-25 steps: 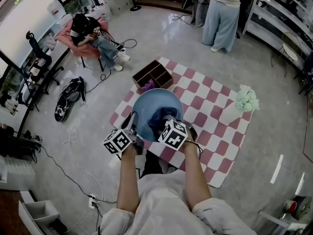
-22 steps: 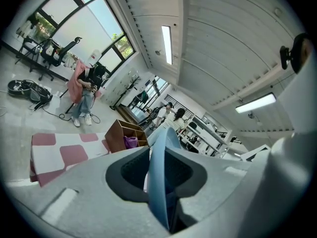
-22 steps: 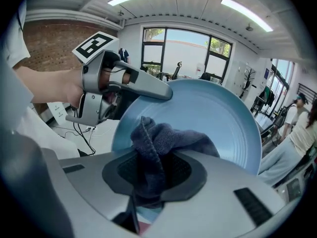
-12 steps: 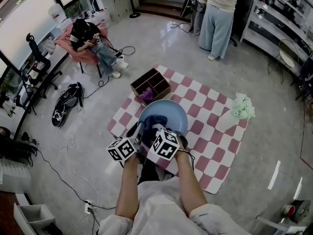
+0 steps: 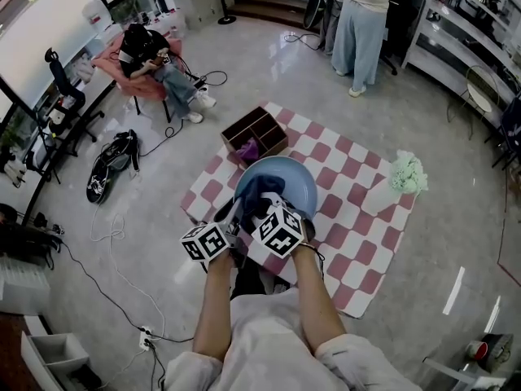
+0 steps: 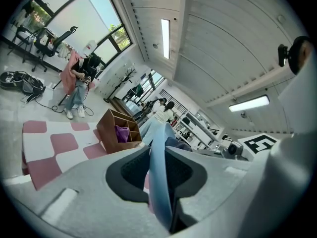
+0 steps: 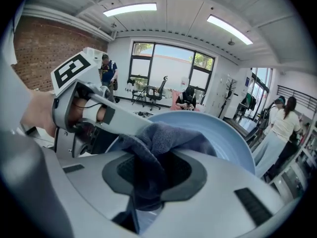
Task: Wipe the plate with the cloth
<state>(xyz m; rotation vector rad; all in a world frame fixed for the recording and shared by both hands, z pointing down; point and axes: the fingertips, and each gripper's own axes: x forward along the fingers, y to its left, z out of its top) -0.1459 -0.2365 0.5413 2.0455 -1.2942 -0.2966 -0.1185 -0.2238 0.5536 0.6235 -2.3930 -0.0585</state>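
Centre frame in the head view, a light-blue plate (image 5: 289,182) is held over a pink-and-white checked mat (image 5: 358,243). Its hollow face is turned up toward the camera, and its near rim, at lower left, is pinched between the jaws of the left gripper (image 5: 230,217). In the left gripper view that rim runs edge-on, almost vertical, up from between the pads. The right gripper (image 5: 264,206), just right of the left, is clamped on a dark-blue cloth (image 5: 254,192) bunched against the near side of the plate's inner face. A wooden divided box (image 5: 254,135) sits at the mat's upper-left corner.
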